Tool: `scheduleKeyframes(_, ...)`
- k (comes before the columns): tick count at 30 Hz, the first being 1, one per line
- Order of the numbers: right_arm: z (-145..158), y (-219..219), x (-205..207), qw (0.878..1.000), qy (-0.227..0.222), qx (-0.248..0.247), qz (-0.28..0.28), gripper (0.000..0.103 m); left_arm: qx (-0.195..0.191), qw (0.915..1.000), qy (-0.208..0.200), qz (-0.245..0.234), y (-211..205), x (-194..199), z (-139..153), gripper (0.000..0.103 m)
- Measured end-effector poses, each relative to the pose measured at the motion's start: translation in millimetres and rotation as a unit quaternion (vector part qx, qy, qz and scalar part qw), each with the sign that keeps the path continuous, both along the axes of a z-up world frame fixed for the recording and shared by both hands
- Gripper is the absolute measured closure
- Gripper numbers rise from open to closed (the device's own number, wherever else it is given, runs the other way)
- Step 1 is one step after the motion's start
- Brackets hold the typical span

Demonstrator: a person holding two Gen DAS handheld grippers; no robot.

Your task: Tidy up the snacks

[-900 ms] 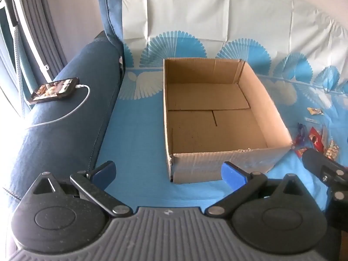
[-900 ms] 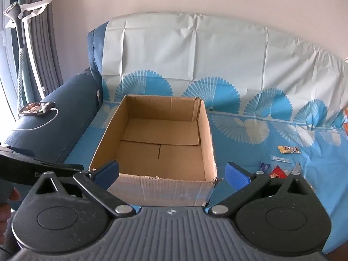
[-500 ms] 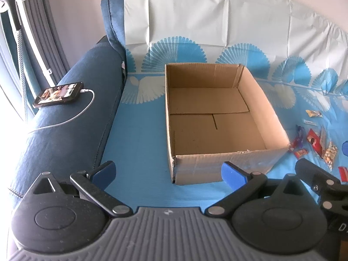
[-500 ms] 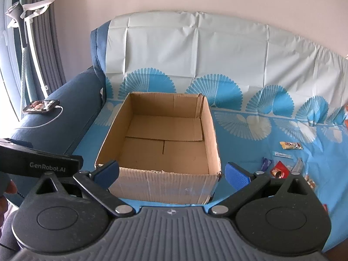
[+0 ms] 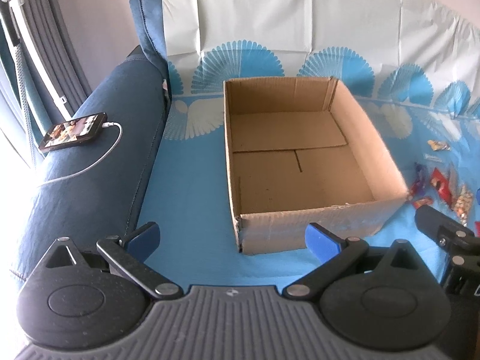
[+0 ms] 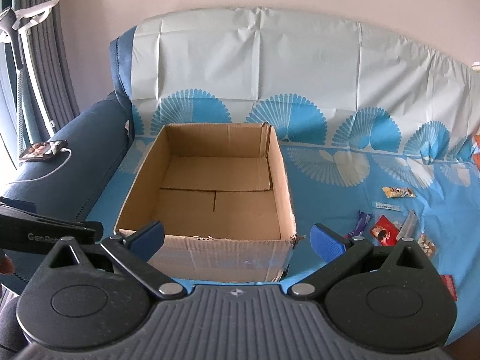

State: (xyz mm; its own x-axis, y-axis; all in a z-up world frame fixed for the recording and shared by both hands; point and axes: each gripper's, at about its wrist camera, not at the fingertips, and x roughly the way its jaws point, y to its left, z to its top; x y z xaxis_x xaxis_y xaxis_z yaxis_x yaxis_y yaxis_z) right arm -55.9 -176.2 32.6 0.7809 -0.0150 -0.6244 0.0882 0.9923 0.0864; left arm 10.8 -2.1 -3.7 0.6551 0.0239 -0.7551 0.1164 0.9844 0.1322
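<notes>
**Both pairs of fingers spread wide before an empty box**

My left fingers (image 5: 231, 238) and my right fingers (image 6: 238, 238) stand fully apart, with nothing between the blue pads; each pair tilts downward toward the sofa seat.

Sofa (image 5: 99, 162): dark blue, its seat and back draped with a cover (image 6: 255, 69) that is pale above and bright blue with fan motifs below.

Cardboard box (image 6: 207, 186): open-topped and empty, resting on the covered seat toward the armrest side. In the right wrist view its near wall lies just beyond my right fingers; in the left wrist view it sits ahead and to the right of centre.

Phone (image 5: 73, 132): lying flat on the armrest, screen lit, with a white cable (image 5: 102, 162) plugged into it and trailing along the armrest.

Snacks (image 6: 393, 222): a loose scatter of small wrapped packets on the seat to the right of the box, apart from its wall. Among them are a red packet (image 6: 385, 229), a purple wrapper (image 6: 361, 223) and a pale bar (image 6: 399, 192) farthest back. None is inside the box.
</notes>
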Motion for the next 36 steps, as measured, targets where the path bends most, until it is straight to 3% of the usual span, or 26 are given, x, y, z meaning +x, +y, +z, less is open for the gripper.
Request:
scheduleKeyframes(6,-29.5,-12.3,39.3,0.999,0.040,0.002,-0.023,0.000,0.045,0.9988,0.010,0.017,-4.8,47.1,-26.6,0.000)
scheduleKeyframes(10,-60.8,-26.1,78.5,0.996,0.074,-0.009,-0.045,0.000,0.056,0.9968,0.048,0.031,-5.4,87.1,-50.5,0.000)
scheduleKeyframes(15,-105.1,-41.5,129.3,0.990,0.121,-0.022,-0.067,0.000,0.088,0.9929,0.077,0.025,-14.0,118.1,-78.2,0.000)
scheduleKeyframes(19,-136.5,-49.4,156.0,0.982,0.175,-0.015,-0.067,0.000,0.091,0.9896,0.107,0.029,-11.8,133.9,-100.6,0.000)
scheduleKeyframes(22,-159.6,-49.1,170.2,0.975,0.216,-0.003,-0.052,0.000,0.083,0.9841,0.154,0.030,-6.3,138.0,-119.3,0.000)
scheduleKeyframes(25,-164.8,-45.8,167.4,0.969,0.243,0.023,-0.037,0.000,0.067,0.9850,0.149,0.055,9.9,135.0,-121.8,0.000)
scheduleKeyframes(30,-164.1,-34.2,163.8,0.962,0.271,0.018,-0.026,0.000,0.037,0.9848,0.151,0.078,49.8,116.9,-119.2,0.000)
scheduleKeyframes(36,-164.0,-1.0,133.4,0.959,0.281,0.023,0.000,0.000,0.061,0.9853,0.139,0.078,81.2,81.9,-114.6,0.000)
